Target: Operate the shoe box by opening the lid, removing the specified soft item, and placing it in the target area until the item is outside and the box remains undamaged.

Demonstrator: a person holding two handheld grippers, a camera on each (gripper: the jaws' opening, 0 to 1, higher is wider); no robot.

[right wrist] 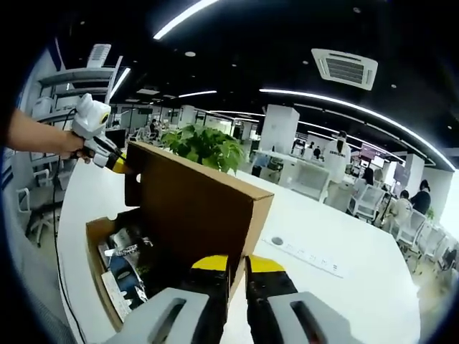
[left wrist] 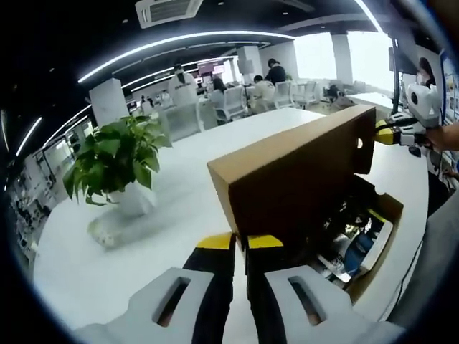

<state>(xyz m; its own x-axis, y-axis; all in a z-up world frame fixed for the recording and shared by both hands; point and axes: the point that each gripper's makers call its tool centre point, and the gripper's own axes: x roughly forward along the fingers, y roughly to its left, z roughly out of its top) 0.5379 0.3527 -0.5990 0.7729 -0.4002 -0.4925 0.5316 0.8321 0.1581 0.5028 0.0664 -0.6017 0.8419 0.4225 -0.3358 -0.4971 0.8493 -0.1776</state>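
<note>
- Brown cardboard shoe box lies lengthwise between both grippers, its raised lid standing upright along the long side.
- Left gripper and right gripper each pinch a lid end.

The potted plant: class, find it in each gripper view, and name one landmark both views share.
Left gripper view: the potted plant stands left of centre on the white table, left of the raised box lid.
Right gripper view: the potted plant peeks above the lid's top edge, upper centre-left.
Shared landmark: the brown lid.
</note>
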